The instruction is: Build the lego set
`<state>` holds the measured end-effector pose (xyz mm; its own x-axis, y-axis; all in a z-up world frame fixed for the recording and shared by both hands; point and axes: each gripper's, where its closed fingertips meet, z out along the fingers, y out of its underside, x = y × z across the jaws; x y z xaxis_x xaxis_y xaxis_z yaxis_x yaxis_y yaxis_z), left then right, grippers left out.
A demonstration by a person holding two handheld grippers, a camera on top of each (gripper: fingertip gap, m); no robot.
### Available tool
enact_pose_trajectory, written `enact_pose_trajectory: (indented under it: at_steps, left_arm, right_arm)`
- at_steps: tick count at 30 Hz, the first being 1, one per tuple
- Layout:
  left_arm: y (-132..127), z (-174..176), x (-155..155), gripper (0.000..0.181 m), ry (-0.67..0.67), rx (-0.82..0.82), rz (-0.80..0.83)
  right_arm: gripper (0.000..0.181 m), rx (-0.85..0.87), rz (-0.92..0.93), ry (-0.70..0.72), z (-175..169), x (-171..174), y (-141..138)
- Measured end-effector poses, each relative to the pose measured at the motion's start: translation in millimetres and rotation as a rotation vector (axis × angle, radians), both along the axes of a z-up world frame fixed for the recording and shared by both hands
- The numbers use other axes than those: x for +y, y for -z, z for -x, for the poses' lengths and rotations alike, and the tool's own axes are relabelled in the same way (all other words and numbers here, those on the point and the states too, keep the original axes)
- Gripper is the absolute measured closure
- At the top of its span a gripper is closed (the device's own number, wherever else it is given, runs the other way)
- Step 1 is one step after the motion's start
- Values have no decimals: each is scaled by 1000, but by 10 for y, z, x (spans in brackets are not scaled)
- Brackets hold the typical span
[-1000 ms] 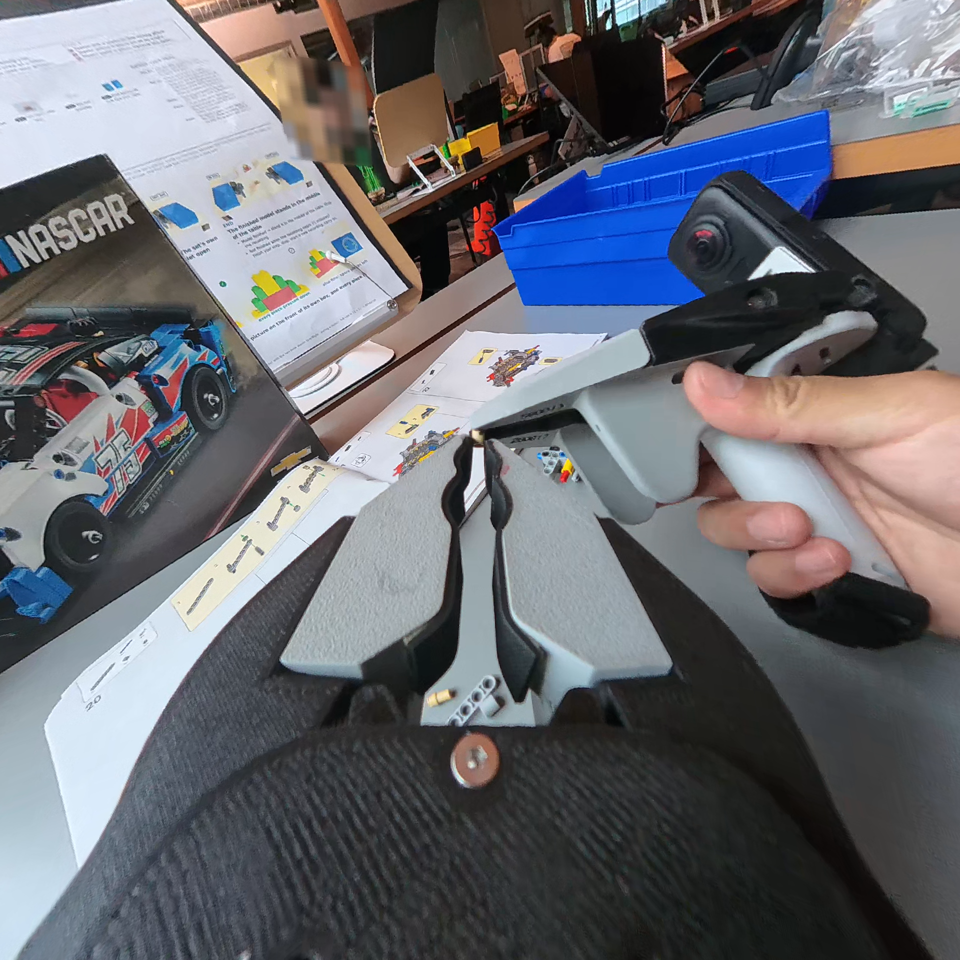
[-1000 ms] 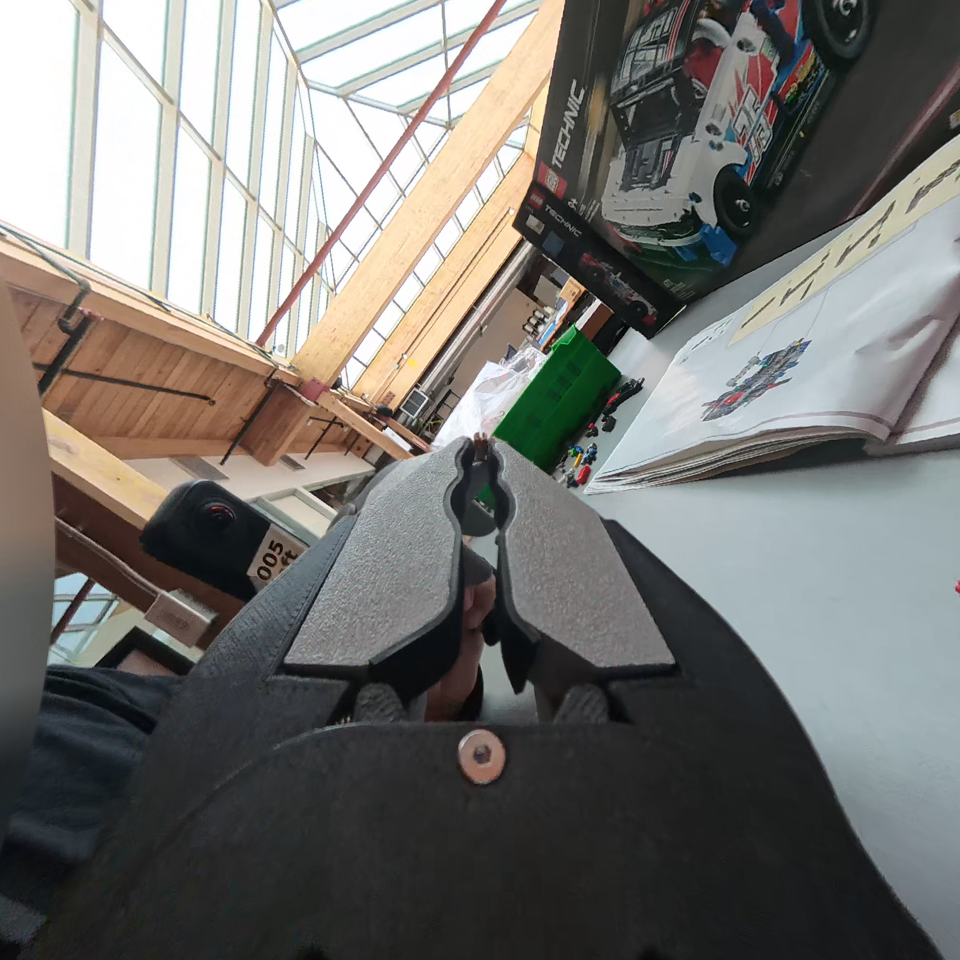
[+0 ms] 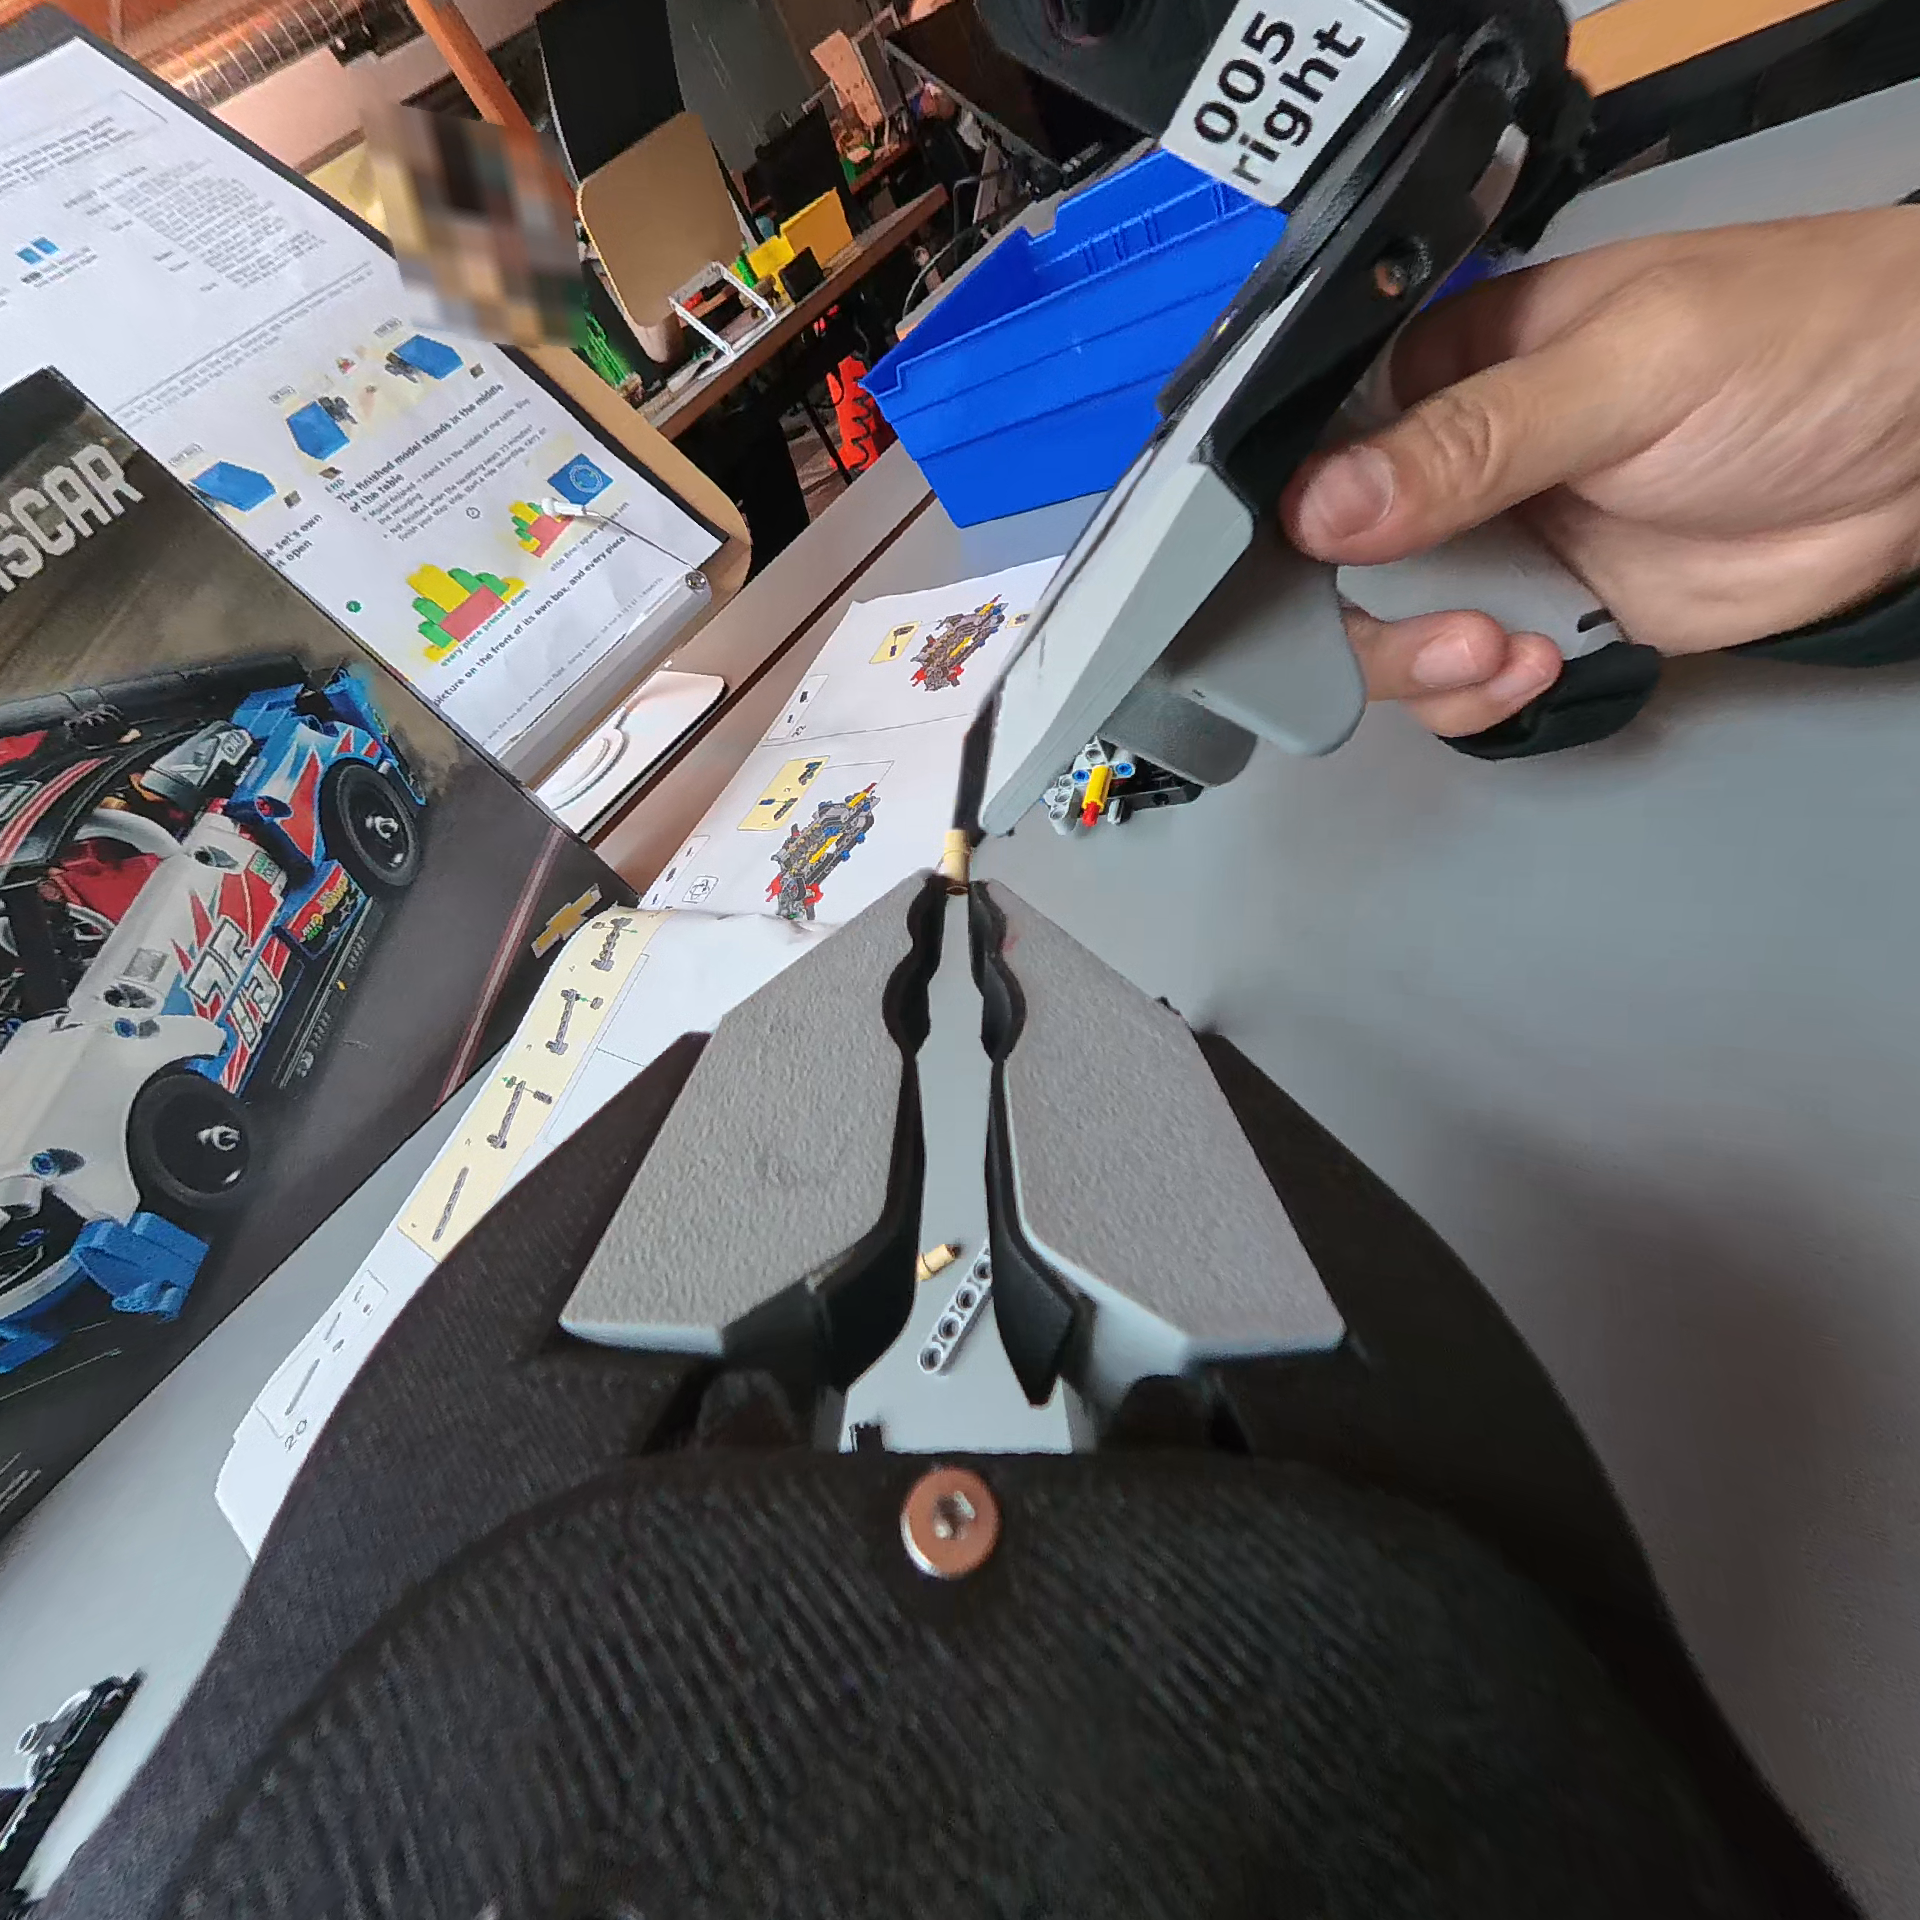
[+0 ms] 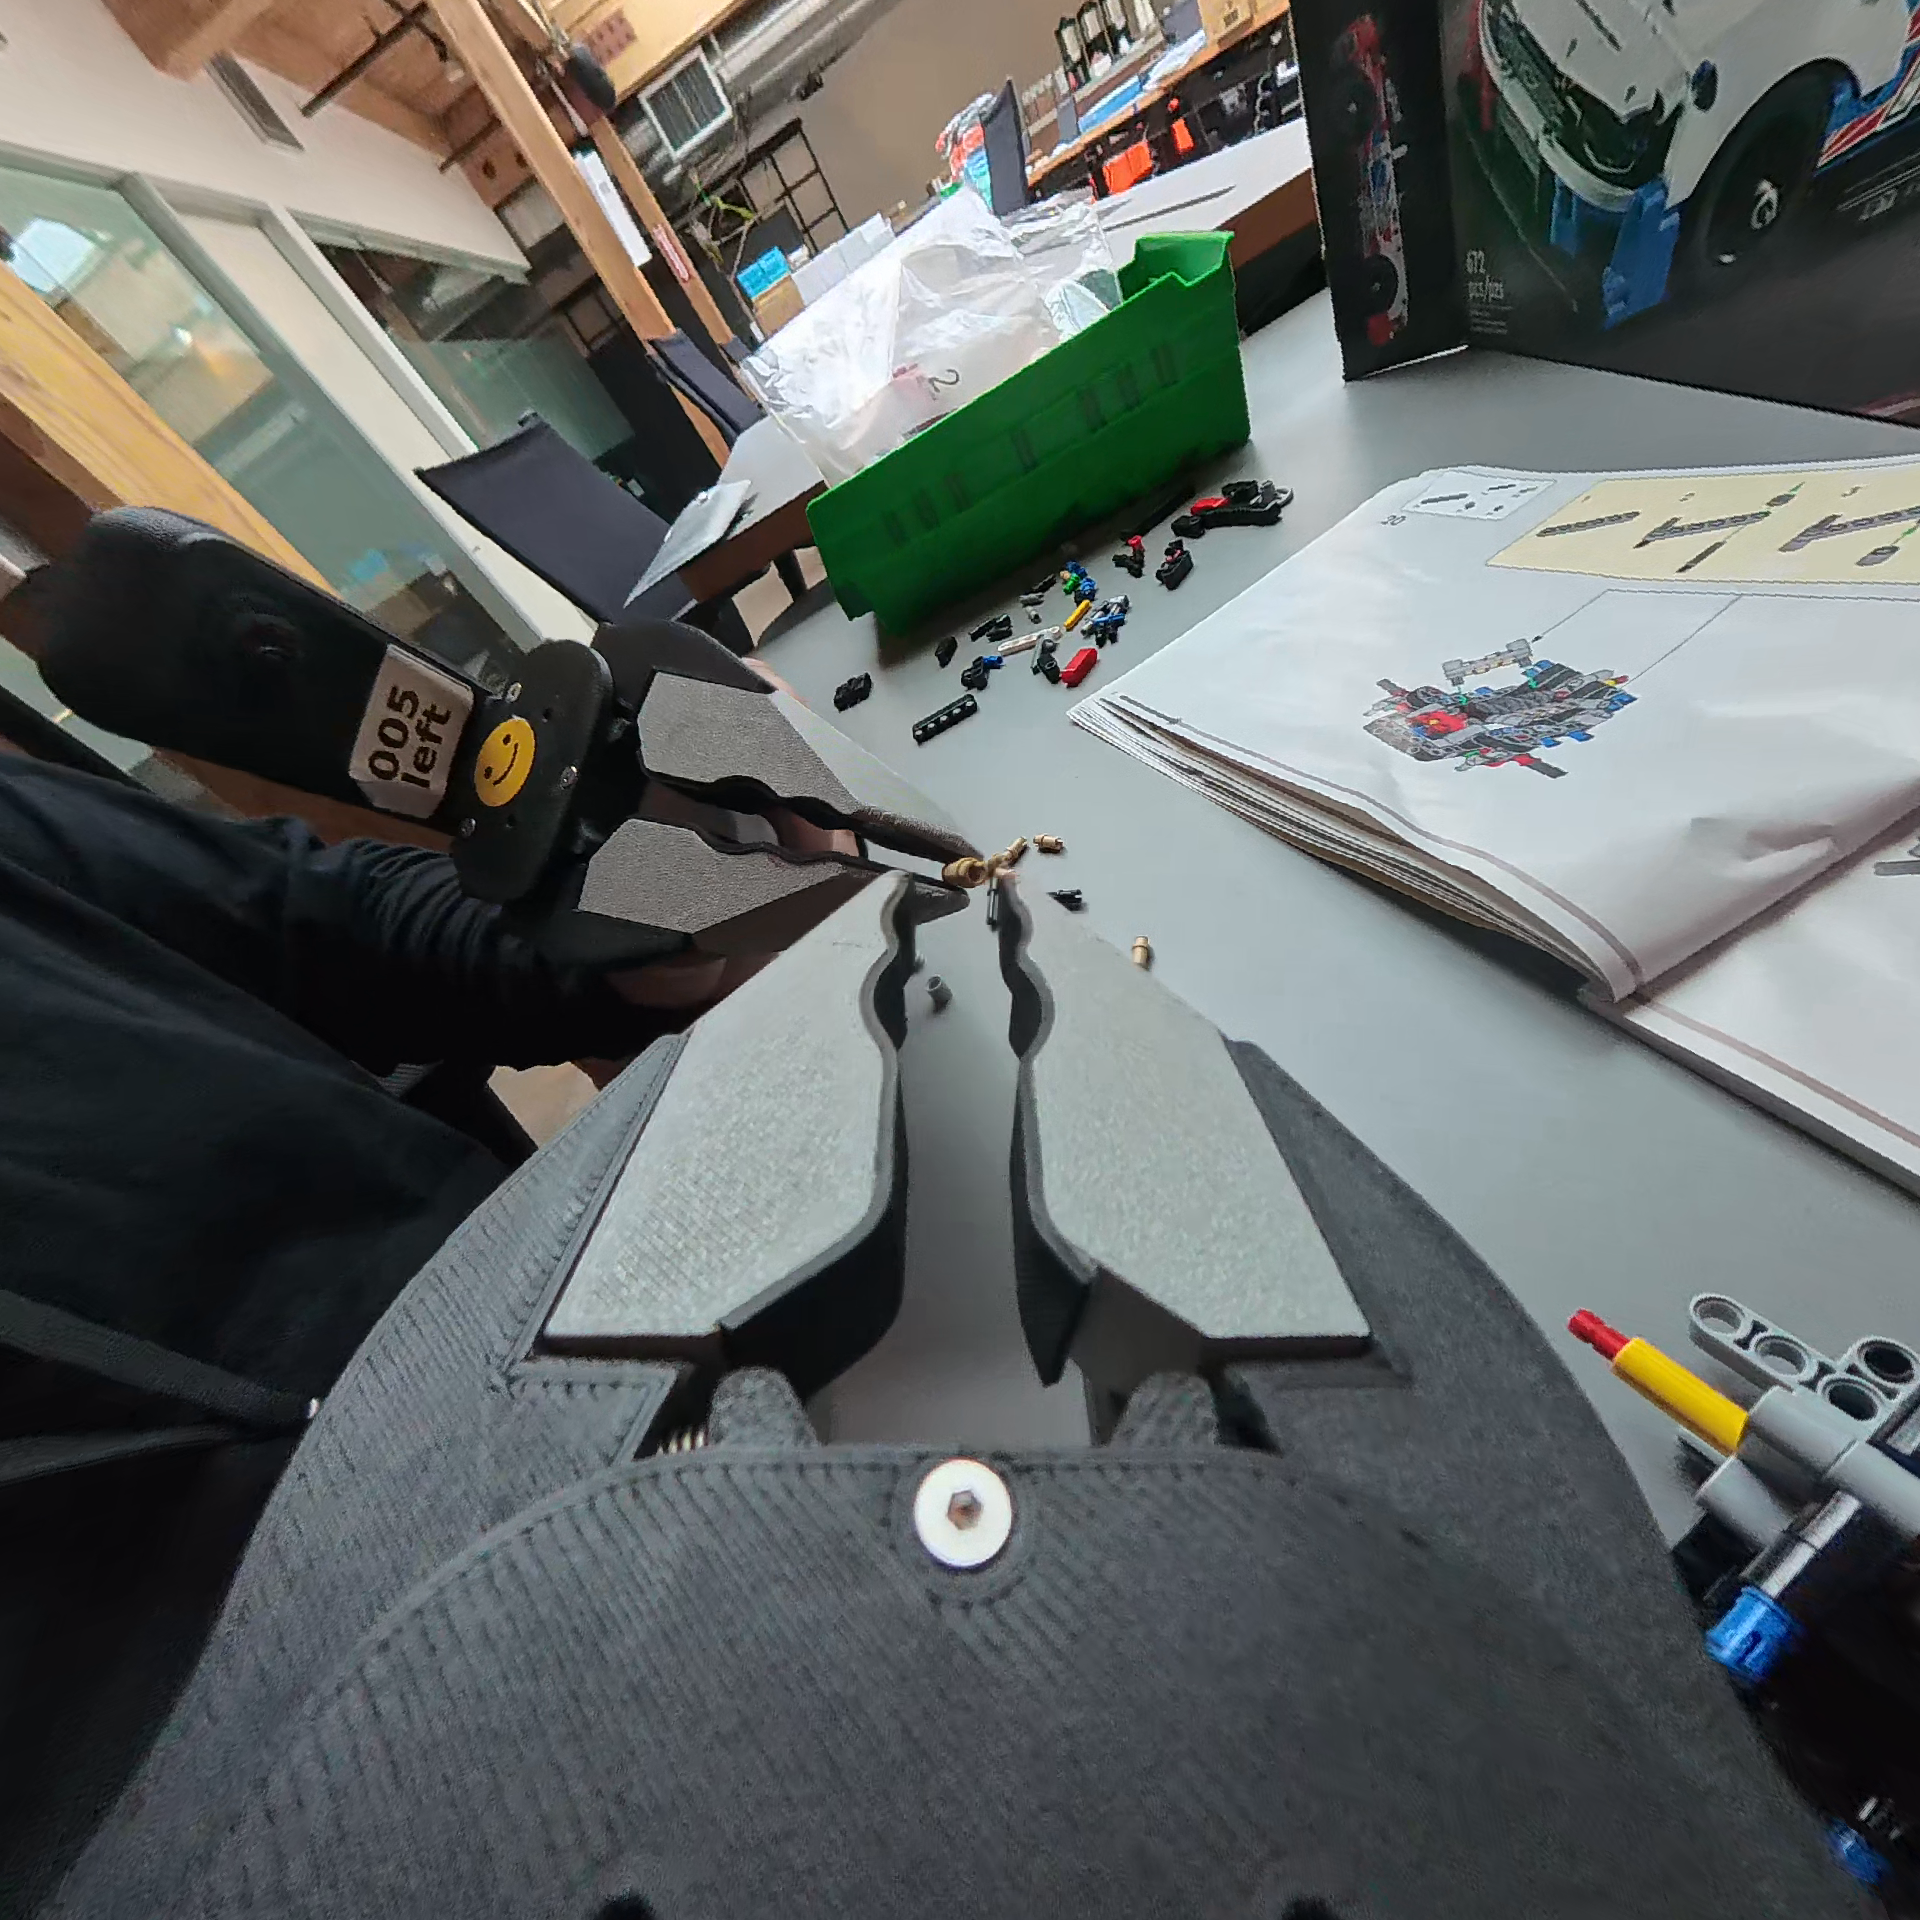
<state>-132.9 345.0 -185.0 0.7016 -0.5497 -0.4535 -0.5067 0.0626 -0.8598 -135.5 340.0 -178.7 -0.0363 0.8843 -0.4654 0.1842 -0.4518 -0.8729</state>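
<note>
A: Since a second ago the right gripper point(image 3: 971, 821) has swung down from aiming at the ceiling to the grey surface point(image 4: 1403, 1039); its tips now meet the left gripper point(image 4: 961, 868) just beside the open instruction booklet point(image 4: 1558, 727).

B: What are they holding?

A: The left gripper is clenched on a small tan peg point(image 3: 953, 864), ribbed and tube-shaped. The right one stands slightly parted, with what looks like a thin black pin point(image 4: 994, 902) at its tips; I can't tell if it's truly gripped.

B: How to do it well?

A: Likely a hand-over or joining of peg and pin. Line up the axes and press straight; smooth hard plastic will squirt out of a skewed pinch.

B: And the rest of the set?

A: Spare tan pegs point(image 4: 1044, 844) lie just before the booklet. The half-built frame point(image 4: 1787, 1392), grey holed beams with a yellow-and-red axle, sits nearer the right gripper. Loose parts point(image 4: 1049, 634) lie beyond the booklet's corner, by the green bin point(image 4: 1039, 457).
</note>
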Motion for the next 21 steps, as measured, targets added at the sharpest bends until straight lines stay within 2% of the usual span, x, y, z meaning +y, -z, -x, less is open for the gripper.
enact_pose_trajectory:
  at_steps: [6, 10, 21]
  left_arm:
    - [-62, -76, -111, 179, 70, -6, -32]
    - [-48, -89, -146, 179, 77, 0, -32]
    - [-41, -129, -170, 179, 94, 13, -48]
  right_arm:
    - [173, 24, -22, -104, -65, -127, -82]
    - [173, -1, -54, -99, -76, -119, -61]
    - [177, 2, 4, -145, -62, -161, -18]
